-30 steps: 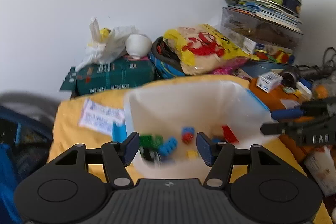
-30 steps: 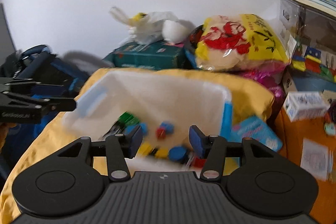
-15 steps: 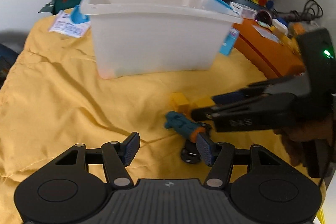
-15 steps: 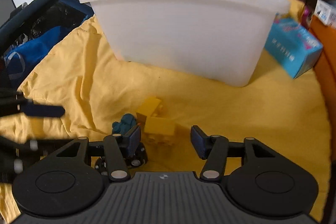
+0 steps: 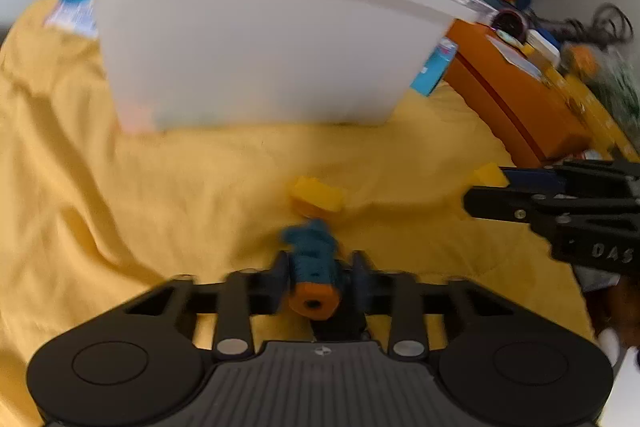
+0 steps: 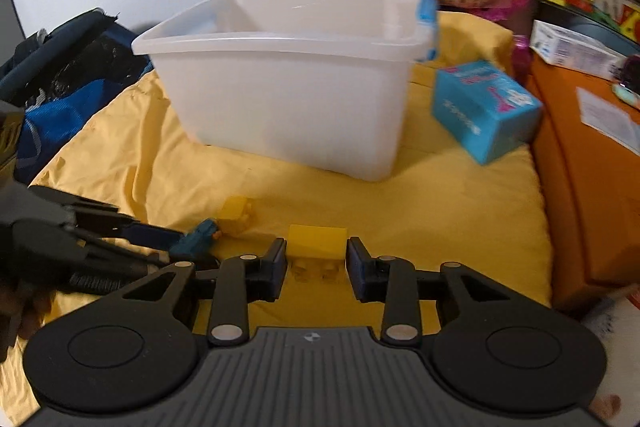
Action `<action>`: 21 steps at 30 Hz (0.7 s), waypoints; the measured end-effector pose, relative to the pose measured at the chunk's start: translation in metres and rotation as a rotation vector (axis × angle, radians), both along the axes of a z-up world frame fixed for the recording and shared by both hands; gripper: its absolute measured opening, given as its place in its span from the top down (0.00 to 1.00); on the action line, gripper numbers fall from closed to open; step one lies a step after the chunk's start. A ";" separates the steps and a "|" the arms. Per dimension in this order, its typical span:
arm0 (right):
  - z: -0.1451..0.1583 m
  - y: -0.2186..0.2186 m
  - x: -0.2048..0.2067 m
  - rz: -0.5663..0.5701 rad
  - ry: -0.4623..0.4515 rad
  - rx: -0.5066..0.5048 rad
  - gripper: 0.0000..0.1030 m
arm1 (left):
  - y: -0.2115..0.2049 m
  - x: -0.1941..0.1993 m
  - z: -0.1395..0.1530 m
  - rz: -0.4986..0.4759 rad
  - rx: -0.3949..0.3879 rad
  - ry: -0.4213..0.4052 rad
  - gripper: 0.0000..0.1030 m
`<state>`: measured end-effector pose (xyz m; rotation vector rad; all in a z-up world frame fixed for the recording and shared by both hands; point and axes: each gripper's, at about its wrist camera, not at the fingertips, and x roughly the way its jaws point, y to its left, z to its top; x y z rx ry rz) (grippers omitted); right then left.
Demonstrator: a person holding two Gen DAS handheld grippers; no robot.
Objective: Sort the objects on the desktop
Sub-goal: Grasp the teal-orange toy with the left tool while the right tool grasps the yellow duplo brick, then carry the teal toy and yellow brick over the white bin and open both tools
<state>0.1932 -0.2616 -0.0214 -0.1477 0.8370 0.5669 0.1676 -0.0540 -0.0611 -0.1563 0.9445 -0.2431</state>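
My left gripper [image 5: 318, 277] is shut on a teal toy piece with an orange end [image 5: 314, 273], low over the yellow cloth [image 5: 160, 207]. A small yellow brick [image 5: 318, 197] lies just beyond it. My right gripper [image 6: 316, 261] is shut on a larger yellow brick [image 6: 317, 245], also seen at the right in the left wrist view [image 5: 488, 175]. In the right wrist view the teal piece [image 6: 196, 241] sits in the left gripper [image 6: 176, 239], next to the small yellow brick [image 6: 237, 213]. The white plastic bin [image 6: 288, 87] stands behind on the cloth.
A blue carton [image 6: 486, 111] lies right of the bin. An orange box [image 6: 592, 167] borders the cloth on the right. A dark blue bag [image 6: 60, 75] lies at the left. Bags, a tin and boxes are piled against the white wall behind the bin.
Both grippers came down from above the bin to the cloth in front of it. The left one closed on the teal piece, the right one on the larger yellow brick.
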 end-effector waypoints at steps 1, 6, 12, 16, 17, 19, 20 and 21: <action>0.000 -0.003 -0.001 -0.009 0.001 0.007 0.65 | 0.000 -0.001 0.001 -0.010 0.006 -0.005 0.71; 0.000 -0.012 -0.007 -0.036 0.008 0.039 0.65 | 0.010 -0.005 0.009 -0.001 0.005 -0.032 0.72; 0.012 -0.010 -0.012 -0.024 -0.022 0.067 0.65 | 0.036 -0.018 0.047 0.017 -0.002 -0.126 0.74; 0.035 -0.001 -0.008 0.006 -0.085 0.088 0.65 | 0.051 -0.018 0.070 0.029 0.002 -0.166 0.74; 0.039 0.001 -0.006 0.010 -0.096 0.091 0.65 | 0.054 -0.017 0.073 0.038 0.011 -0.174 0.74; 0.046 0.004 -0.001 0.012 -0.111 0.102 0.65 | 0.061 -0.015 0.082 0.062 0.001 -0.182 0.74; 0.050 0.006 0.001 0.011 -0.115 0.113 0.65 | 0.064 -0.013 0.088 0.072 -0.003 -0.195 0.74; 0.056 0.008 0.002 0.014 -0.124 0.122 0.65 | 0.067 -0.011 0.096 0.077 -0.004 -0.211 0.74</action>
